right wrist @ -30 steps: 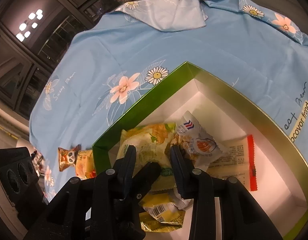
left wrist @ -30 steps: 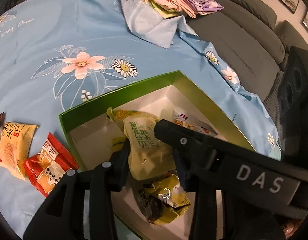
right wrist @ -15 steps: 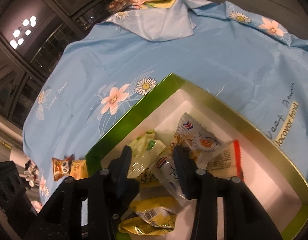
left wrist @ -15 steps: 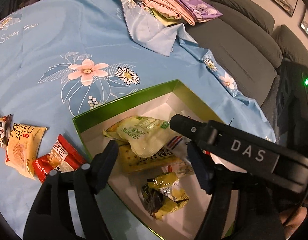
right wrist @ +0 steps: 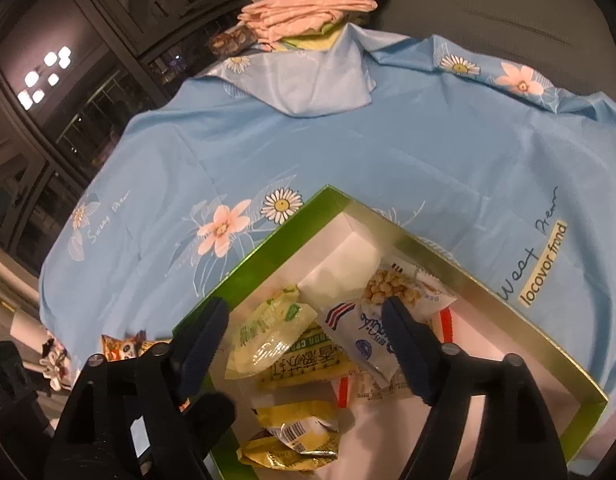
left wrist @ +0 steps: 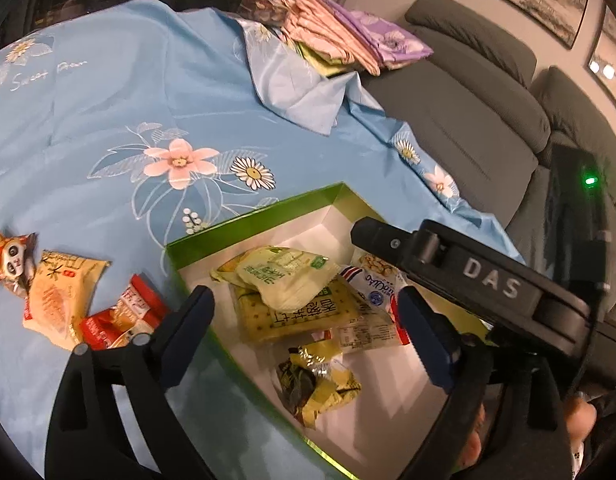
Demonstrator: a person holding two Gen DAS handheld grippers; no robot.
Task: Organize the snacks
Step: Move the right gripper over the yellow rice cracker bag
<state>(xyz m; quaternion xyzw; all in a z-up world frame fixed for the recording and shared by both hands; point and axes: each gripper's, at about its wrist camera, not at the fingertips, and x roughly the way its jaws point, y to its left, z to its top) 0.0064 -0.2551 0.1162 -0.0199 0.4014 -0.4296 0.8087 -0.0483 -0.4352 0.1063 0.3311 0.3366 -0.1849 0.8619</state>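
My green box [left wrist: 244, 222] sits in the lower middle of both views, open, white inside, on the blue flowered cloth [left wrist: 108, 120]. In it lies a heap of snacks: a pale green packet [left wrist: 286, 280] on top, resting across a yellow cracker packet [left wrist: 300, 316]; just right of them a white packet with a red and blue stripe [right wrist: 362, 332] and popcorn-like pieces printed on it; under that a flat packet with a red edge [right wrist: 446, 320]; and nearest the bottom of the frame a crumpled yellow wrapper [left wrist: 320, 384]. The far corner of the box holds nothing but bare white floor.

My left tongs [left wrist: 304, 320] stand wide and their jaws are opening, above the heap, gripping nothing. My right tongs [right wrist: 304, 340] are also opening, with the green and white packets seen between the fingers but not pressed by them.

Outside the box, at the left edge of the left view, three snacks lie on the cloth: a panda-print packet [left wrist: 10, 264] cut off by the frame, an orange-yellow packet [left wrist: 60, 296], and a red packet [left wrist: 120, 316] partly behind my left finger. In the right view only the panda packet shows, behind the finger. The near rim of the box is hidden by the tongs' bodies, and the print on the packets is too small for me to read. Folded cloths [left wrist: 348, 44] are stacked at the top, beside a grey sofa [left wrist: 468, 112]
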